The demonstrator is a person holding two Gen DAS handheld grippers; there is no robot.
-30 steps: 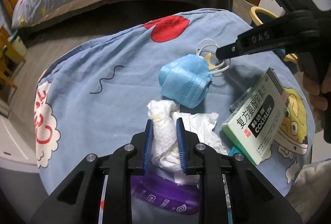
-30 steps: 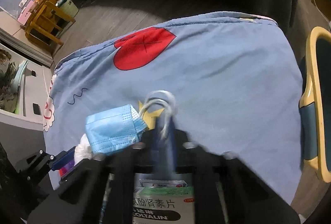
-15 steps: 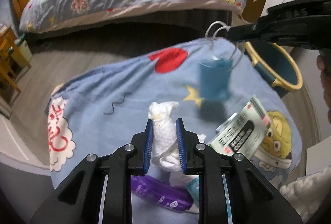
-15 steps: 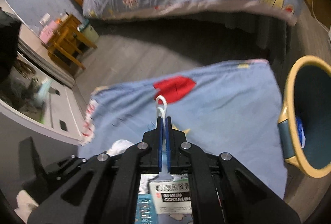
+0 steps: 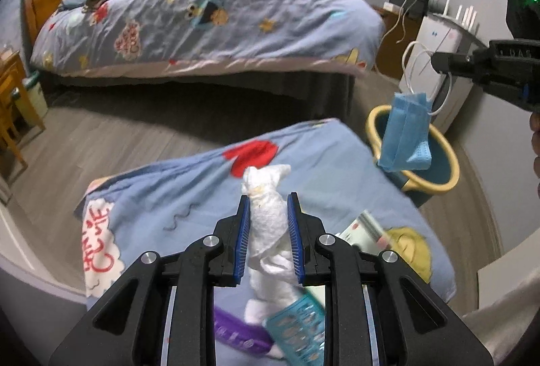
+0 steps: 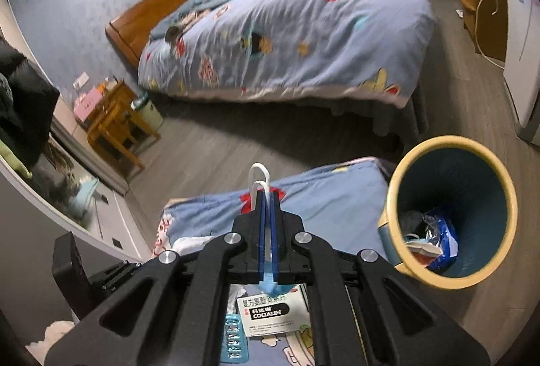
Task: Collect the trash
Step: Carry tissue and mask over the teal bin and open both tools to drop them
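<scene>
While both hands are up over the blue patterned cloth [image 5: 209, 183], left gripper [image 5: 269, 224] pinches a crumpled white tissue [image 5: 268, 224] between its blue pads, tissue sticking out past the tips and trailing down behind them. Under it on the cloth: purple packet [image 5: 236, 332], teal blister pack [image 5: 300, 325], medicine box [image 6: 270, 312]. Right gripper [image 6: 268, 214] pressed together on the white ear loops of a blue face mask [image 5: 405, 136]; mask hangs free below its tips, lifted clear of the cloth, in front of the trash bin [image 6: 503, 190]. Bin stands to the right of the right gripper, yellow rim, some trash already inside. Bed [image 5: 202, 21] far ahead of both
</scene>
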